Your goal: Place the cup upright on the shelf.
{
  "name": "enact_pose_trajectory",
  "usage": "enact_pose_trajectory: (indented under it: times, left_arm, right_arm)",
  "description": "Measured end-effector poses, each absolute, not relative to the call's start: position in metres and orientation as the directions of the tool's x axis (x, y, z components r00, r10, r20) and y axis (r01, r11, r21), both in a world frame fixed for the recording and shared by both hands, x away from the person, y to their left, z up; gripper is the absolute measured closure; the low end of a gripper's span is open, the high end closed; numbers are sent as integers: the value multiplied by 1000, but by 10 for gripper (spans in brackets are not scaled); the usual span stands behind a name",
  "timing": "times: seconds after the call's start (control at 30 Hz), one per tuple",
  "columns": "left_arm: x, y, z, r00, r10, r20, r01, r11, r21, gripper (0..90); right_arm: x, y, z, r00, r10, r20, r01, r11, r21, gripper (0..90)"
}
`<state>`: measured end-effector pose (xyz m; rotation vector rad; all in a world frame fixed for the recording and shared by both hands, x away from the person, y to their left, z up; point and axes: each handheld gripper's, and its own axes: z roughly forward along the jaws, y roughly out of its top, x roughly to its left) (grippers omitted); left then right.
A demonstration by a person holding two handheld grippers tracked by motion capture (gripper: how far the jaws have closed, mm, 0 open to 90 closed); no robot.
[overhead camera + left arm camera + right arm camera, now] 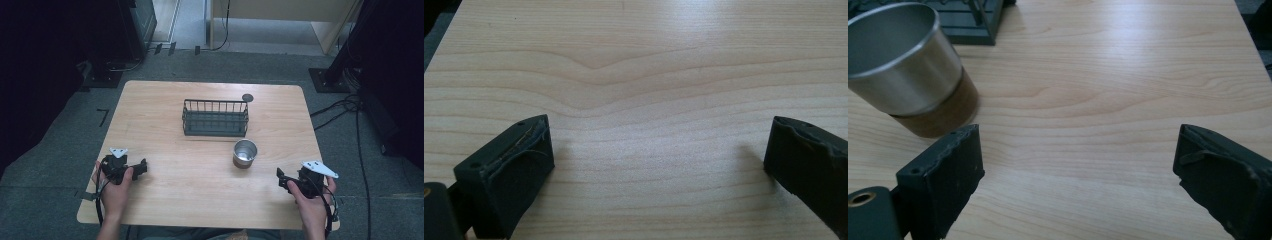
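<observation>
Step in hand: judged as the outset; both grippers sit low at the near edge of the counter (pixel 165 100), nothing gripped, the work seemingly the metal cup (pixel 245 153) and the wire basket (pixel 215 118) behind it
Metal cup: upright on the counter, right of centre, just in front of the basket's right end and apart from it; steel upper wall, brown band at the base; in the right gripper view it stands ahead and left of the jaws (pixel 908 70)
Wire basket: dark, nothing visible in it, centre-far on the counter
Small dark disc (pixel 247 97): by the basket's far right corner; what it is cannot be told
Left gripper (pixel 141 167): held in the left hand (pixel 114 187), pointing toward the centre; jaws wide apart over bare wood (pixel 659 150), holding nothing
Right gripper (pixel 281 179): held in the right hand (pixel 312 197), pointing left and forward; jaws wide apart, holding nothing (pixel 1078 165)
Next move, as judged: right gripper advances up and left to straddle the cup wall, then closes; the smooth tapering steel calls for a square, firm grip
</observation>
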<state>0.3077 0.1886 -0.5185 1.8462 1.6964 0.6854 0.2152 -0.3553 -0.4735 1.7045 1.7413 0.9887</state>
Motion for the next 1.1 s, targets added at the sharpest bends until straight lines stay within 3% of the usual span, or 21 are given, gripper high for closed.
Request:
enact_pose_trajectory:
  times: [0.13,1.1]
  left_arm:
    - [308,189,-518,80,997,10,724,-65,686,0]
    - [308,189,-518,80,997,11,724,-65,686,0]
  right_arm:
    - [218,-345,-469,-97,987,128,610,-42,791,0]
    - [231,-289,-449,-224,963,148,601,17,799,0]
